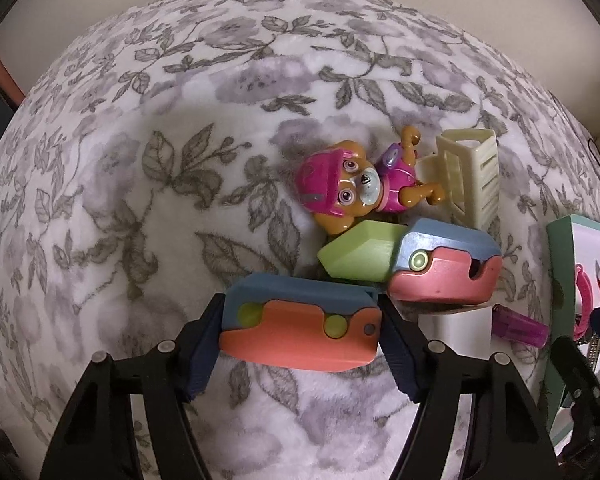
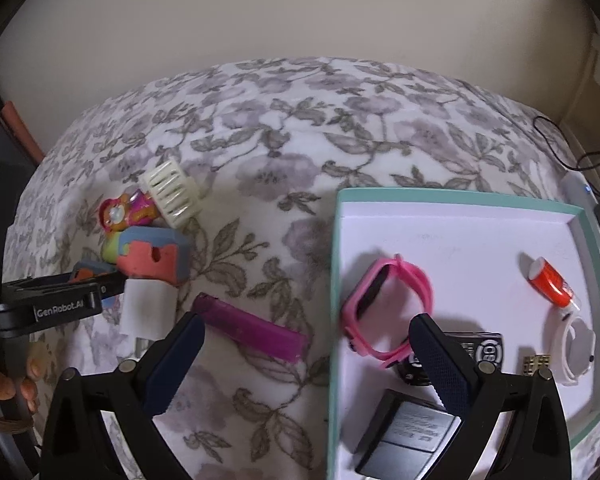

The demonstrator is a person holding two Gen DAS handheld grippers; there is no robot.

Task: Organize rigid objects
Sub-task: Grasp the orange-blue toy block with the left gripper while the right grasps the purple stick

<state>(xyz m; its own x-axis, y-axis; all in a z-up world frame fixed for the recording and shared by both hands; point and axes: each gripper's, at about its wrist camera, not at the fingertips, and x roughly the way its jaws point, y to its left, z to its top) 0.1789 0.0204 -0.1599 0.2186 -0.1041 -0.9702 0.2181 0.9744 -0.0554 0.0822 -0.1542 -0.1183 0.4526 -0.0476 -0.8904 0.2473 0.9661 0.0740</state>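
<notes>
My left gripper (image 1: 300, 340), half closed, clamps the blue-and-orange toy (image 1: 300, 326) on the floral bedspread (image 1: 140, 160), near a second such toy (image 1: 446, 270). My right gripper (image 2: 308, 360) stands wide open and empty, straddling the near-left rim of the tray (image 2: 334, 280).

Blanket (image 1: 160, 200): white, grey-lilac flowers, grey-green leaves. Folding toy (image 1: 300, 326): blue over coral, lime dots. Second toy (image 1: 446, 268): blue, pink, green block end. Pup figure (image 1: 352, 184): magenta helmet, tan. Clip (image 1: 472, 176): cream. Tray (image 2: 460, 196): teal rim, white inside. Watch (image 2: 388, 304): pink.
</notes>
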